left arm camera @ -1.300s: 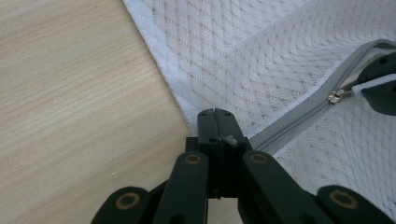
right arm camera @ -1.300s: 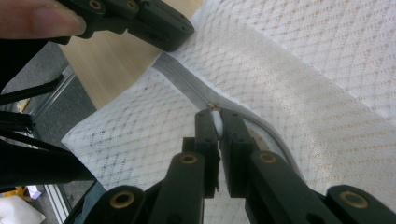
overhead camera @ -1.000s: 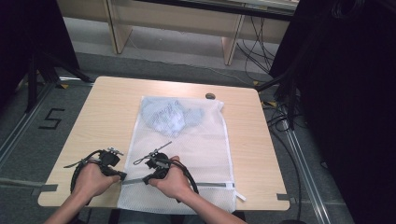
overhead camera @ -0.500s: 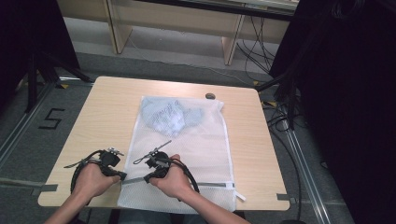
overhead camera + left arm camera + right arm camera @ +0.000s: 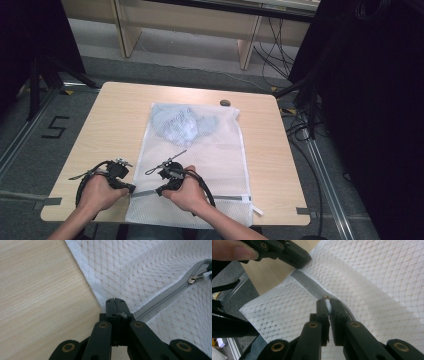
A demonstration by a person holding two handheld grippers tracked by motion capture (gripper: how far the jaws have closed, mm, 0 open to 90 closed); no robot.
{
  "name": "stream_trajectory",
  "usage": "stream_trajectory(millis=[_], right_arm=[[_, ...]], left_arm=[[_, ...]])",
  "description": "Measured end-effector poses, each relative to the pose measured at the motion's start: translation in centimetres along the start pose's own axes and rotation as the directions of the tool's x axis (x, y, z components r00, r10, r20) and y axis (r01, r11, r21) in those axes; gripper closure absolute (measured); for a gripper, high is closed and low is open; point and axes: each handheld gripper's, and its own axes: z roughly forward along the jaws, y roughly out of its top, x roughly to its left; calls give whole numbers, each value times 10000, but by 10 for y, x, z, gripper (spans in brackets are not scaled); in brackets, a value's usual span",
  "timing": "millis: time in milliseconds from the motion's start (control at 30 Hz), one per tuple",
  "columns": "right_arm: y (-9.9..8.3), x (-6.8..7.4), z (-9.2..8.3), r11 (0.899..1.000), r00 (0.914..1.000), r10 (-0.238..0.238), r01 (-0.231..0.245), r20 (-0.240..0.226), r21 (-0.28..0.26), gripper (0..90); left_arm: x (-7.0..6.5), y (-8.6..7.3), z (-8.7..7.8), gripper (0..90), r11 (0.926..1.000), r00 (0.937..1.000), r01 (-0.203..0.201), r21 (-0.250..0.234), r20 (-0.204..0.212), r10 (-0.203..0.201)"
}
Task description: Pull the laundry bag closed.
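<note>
A white mesh laundry bag (image 5: 200,160) lies flat on the wooden table (image 5: 115,115), with a blue garment (image 5: 182,125) inside at its far end. A grey zipper (image 5: 230,198) runs across the bag's near end. My left gripper (image 5: 131,189) is shut on the bag's left edge, right at the zipper's end (image 5: 115,300). Just to its right, my right gripper (image 5: 159,191) is shut on the zipper pull's white tab (image 5: 328,306). In the left gripper view the metal slider (image 5: 193,280) sits at the far right on the zipper (image 5: 162,300).
A small dark round object (image 5: 225,103) rests near the table's far edge, beside the bag's far right corner. The bag's near end hangs slightly over the table's front edge. Bare wood (image 5: 37,290) lies left of the bag. Dark stands and cables surround the table.
</note>
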Motion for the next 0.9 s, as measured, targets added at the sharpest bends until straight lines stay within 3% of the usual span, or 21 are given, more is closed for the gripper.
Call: stream_trajectory(millis=[100,567,633,733,767,900], right_arm=[[-1,0,-1,10000,10000,93,-93,-14,27,872],[-5,-3,-6,9999,10000,-62,62,29,100,871],[-5,-4,-7,9999,9999,-105,105,-10,63,871],[-6,-4,-8,9997,9998,-222,222,-1,39,871],[-6,-3,-9,10000,10000,-34,34,-36,62,871],[-7,-4,-11,9999,9999,-160,159,-35,-63,871]], left_arm=[[-1,0,0,900,9999,9999,164,-11,24,-164],[-2,-1,0,900,9999,9999,155,-28,-6,-155],[-1,0,0,900,10000,10000,-89,-22,-45,89],[-2,0,0,900,9998,9998,187,42,-19,-186],[-2,0,0,900,9999,9999,155,43,-2,-155],[-2,0,0,900,9999,9999,139,35,13,-139]])
